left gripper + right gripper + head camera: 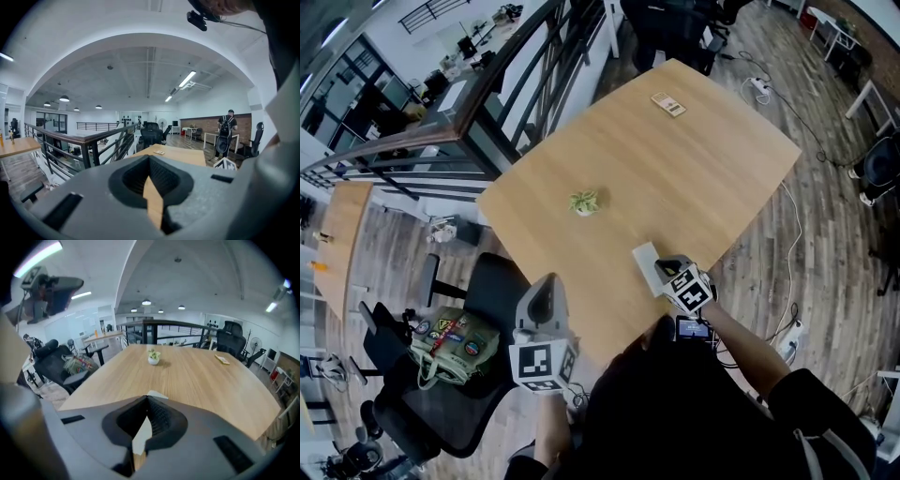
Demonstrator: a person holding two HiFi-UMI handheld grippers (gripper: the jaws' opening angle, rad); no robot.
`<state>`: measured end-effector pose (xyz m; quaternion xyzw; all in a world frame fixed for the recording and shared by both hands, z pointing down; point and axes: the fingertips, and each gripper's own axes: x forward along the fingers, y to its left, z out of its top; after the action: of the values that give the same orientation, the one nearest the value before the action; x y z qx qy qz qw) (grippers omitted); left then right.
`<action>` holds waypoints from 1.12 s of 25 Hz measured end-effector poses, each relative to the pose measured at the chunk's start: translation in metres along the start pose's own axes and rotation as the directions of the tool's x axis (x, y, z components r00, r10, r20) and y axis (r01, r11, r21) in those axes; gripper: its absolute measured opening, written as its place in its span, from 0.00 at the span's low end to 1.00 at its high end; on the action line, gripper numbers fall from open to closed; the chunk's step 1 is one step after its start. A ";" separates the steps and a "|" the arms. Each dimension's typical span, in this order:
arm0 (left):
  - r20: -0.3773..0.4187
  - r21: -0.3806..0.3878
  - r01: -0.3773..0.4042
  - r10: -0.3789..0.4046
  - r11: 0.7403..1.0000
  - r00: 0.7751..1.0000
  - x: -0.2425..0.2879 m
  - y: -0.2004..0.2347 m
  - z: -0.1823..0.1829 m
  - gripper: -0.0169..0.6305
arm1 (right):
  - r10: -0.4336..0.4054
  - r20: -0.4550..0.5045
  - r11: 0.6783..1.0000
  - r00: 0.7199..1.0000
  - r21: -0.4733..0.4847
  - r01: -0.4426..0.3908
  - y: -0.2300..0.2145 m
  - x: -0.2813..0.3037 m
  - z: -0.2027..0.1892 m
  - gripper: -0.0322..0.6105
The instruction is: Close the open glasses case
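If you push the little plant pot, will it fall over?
Probably not: the plant pot looks low and round, so it would likely slide on the smooth table. It seems small, so likely light.

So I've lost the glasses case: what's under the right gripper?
A pale case lies on the table beneath the right gripper, one end showing. The gripper covers the rest, so its lid can't be judged.

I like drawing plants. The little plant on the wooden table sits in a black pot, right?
Not quite. The little plant on the wooden table sits in a white pot, not a black one, as the right gripper view shows.
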<state>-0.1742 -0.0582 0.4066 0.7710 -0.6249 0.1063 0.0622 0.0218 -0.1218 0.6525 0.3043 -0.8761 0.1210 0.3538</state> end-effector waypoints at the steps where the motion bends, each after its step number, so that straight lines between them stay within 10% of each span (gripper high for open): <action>1: 0.000 -0.001 0.000 0.000 1.000 1.000 0.000 0.000 0.000 0.03 | -0.007 0.054 1.000 0.999 0.014 0.006 -0.001 -0.011 0.014 0.07; 10: 0.040 0.000 0.008 -0.008 1.000 0.999 -0.003 -0.002 0.006 0.03 | -0.095 0.479 0.995 0.872 0.076 0.067 0.005 -0.128 0.124 0.07; 18: 0.089 -0.010 -0.013 0.014 1.000 0.996 -0.006 0.004 0.018 0.03 | -0.187 0.659 0.982 0.729 0.125 0.139 -0.001 -0.216 0.170 0.07; 28: 0.113 -0.006 -0.030 0.031 1.000 0.993 -0.009 0.011 0.026 0.03 | -0.237 0.693 0.970 0.681 0.127 0.208 -0.006 -0.244 0.175 0.07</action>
<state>-0.1843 -0.0576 0.3783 0.7659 -0.6394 0.0621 0.0266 0.0672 -0.0918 0.3576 0.4378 -0.8985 -0.0311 -0.0002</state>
